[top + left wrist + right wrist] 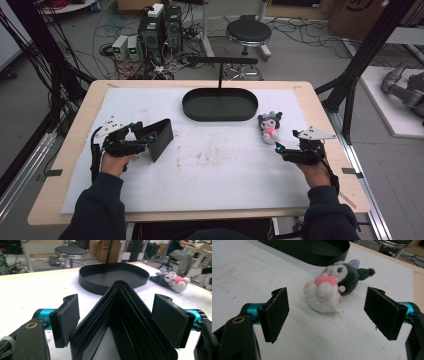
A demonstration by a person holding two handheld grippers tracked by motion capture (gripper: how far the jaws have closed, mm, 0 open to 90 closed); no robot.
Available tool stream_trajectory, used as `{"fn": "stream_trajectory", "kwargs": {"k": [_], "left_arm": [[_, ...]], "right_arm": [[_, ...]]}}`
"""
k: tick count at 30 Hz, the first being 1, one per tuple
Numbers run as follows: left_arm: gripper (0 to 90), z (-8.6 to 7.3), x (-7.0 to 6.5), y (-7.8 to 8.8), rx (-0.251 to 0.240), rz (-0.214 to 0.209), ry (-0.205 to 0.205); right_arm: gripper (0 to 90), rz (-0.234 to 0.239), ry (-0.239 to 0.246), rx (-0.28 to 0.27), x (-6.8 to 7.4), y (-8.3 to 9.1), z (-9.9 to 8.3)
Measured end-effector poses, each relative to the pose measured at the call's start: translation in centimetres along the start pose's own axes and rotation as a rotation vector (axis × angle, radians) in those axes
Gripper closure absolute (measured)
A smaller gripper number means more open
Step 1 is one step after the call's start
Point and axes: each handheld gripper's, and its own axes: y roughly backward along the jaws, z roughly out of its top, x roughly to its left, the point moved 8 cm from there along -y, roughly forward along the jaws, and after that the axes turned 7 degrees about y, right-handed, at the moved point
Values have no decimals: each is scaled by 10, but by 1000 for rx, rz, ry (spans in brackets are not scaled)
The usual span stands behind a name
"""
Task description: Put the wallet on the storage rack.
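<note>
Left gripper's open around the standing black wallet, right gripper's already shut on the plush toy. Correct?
Not quite. The right gripper is open: the right gripper view shows its jaws spread wide, the plush toy lying untouched beyond them. The left gripper does stand open around the wallet.

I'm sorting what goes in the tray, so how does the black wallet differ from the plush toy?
The wallet is plain black with flat, stiff-looking panels; the plush toy is soft and rounded, in dark grey, white and pink. The wallet stands propped open like a tent between the left gripper's jaws; the plush toy lies on its side just ahead of the right gripper. Both rest on the white mat, outside the tray.
</note>
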Motion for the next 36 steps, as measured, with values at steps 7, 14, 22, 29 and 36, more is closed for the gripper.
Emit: {"fn": "stream_trajectory", "kwargs": {"k": [7,14,22,29,36], "left_arm": [[235,-1,-10,0,16,-55,3],[235,-12,-14,-8,95,-14,-69],[492,-23,-15,-16,162,39,-123],[754,-19,-16,-14,158,86,-142],[765,1,-12,-13,77,119,-103]], "right_arm": [[203,0,0,1,-1,0,0],[204,1,2,3,-1,0,-1],[204,0,2,4,0,0,0],[204,0,0,0,0,0,0],[205,0,-11,-10,-1,2,1]]}}
